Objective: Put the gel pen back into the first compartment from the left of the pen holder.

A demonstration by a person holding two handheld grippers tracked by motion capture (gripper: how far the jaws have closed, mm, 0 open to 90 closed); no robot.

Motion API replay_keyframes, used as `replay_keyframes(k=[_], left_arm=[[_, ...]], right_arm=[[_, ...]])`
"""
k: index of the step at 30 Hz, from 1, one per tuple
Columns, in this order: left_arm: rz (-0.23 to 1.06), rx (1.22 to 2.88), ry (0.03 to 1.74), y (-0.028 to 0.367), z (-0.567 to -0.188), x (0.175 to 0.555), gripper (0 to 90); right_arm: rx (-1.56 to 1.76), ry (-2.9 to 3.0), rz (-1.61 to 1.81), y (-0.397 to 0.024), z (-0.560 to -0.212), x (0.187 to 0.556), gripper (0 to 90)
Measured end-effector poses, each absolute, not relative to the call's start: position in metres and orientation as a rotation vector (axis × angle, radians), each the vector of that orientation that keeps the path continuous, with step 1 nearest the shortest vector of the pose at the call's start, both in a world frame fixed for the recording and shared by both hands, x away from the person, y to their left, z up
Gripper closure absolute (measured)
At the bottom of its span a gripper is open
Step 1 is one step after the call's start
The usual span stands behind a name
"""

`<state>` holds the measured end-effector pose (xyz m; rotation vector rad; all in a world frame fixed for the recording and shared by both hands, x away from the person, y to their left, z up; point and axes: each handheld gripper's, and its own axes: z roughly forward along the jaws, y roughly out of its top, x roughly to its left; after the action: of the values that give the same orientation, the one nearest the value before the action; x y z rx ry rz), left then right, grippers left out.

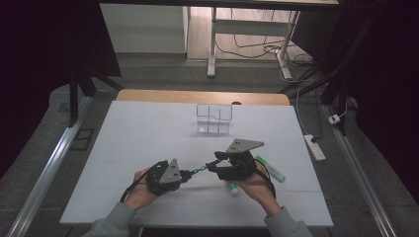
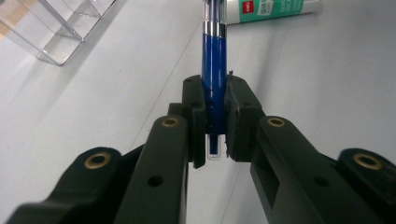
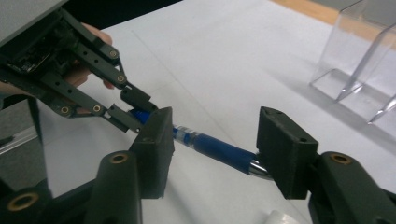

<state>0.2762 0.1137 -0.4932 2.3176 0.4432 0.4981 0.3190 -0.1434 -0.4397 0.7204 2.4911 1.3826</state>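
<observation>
Pen (image 2: pixel 214 70), blue barrel w/ a silver band, hangs above the white table (image 1: pixel 148 143), spanning the gap btw the two grippers in the high view. Its rear end sits clamped in the left gripper (image 2: pixel 215 119): jaws closed tight on the barrel, pads pressing both sides, clear tail end poking out behind them. Front part of the pen runs into the right gripper (image 3: pixel 215 149), whose jaws stand wide apart w/ the pen lying btw them, neither pad pressing on it; the tip end passes close by the far pad, contact there can't be told.

Step in hand, as I read it: hand-over of the pen, left gripper now carrying it alone, right one let go. Next move prob. calls for the right gripper to back off clear along the barrel w/o knocking it, then the left to swing the pen toward the clear organiser (image 1: pixel 214 118), which stands farther back on the table, well apart from both hands. Pen would need tilting upright to drop into a compartment.

Green-and-white marker (image 1: pixel 271 169) lies on the table just beside the right hand, another white item (image 1: pixel 233 188) partly under it.
</observation>
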Motion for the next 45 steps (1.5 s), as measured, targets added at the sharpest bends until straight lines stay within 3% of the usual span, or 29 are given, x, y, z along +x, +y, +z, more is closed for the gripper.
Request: replay_keyframes(k=[24, 45], left_arm=[[0.485, 2.193, 0.584, 0.136, -0.491, 0.283, 78.8], [0.450, 2.114, 0.610, 0.135, -0.491, 0.283, 78.8]], right_arm=[[0.834, 2.263, 1.451, -0.171, -0.433, 0.326, 39.6], [0.868, 2.308, 1.487, -0.163, -0.447, 0.328, 34.8]])
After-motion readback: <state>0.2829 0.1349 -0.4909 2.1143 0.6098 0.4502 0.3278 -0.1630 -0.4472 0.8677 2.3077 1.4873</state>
